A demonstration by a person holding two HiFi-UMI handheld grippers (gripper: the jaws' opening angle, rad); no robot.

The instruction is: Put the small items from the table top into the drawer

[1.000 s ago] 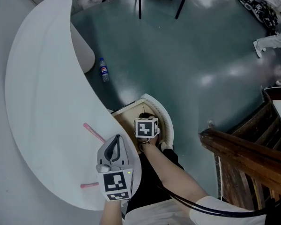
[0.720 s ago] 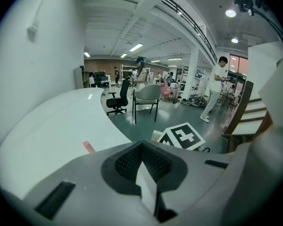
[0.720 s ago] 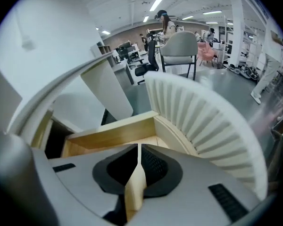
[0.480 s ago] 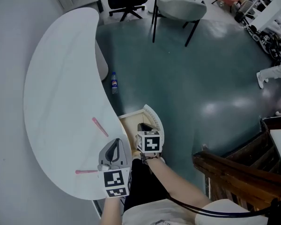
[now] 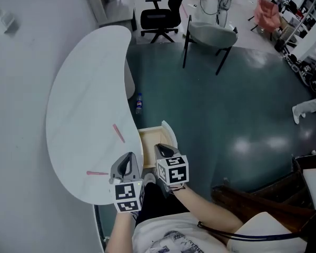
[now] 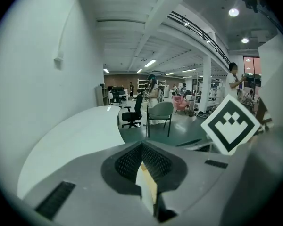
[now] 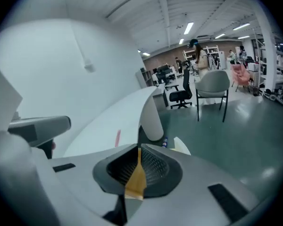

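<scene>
Both pairs of jaws pressed together, empty: left hand-held gripper [image 5: 127, 159] sits nearer the closest pink stick [image 5: 97, 173], lying crosswise on the surface [image 5: 84, 99] just to its left; right hand-held gripper [image 5: 160, 151] hangs by the open drawer [image 5: 154, 140].

This is looking like a big open-plan office or lab workspace. A black swivel chair [image 5: 160, 12] and a grey shell chair [image 5: 214, 36] are standing on a glossy teal floor [image 5: 237, 109] beside a curved white table [image 5: 84, 104]. Strip lights [image 7: 188, 28] are running along a high ceiling. People [image 6: 234, 79] are standing far back among what may be shelving [image 7: 210, 59].
</scene>
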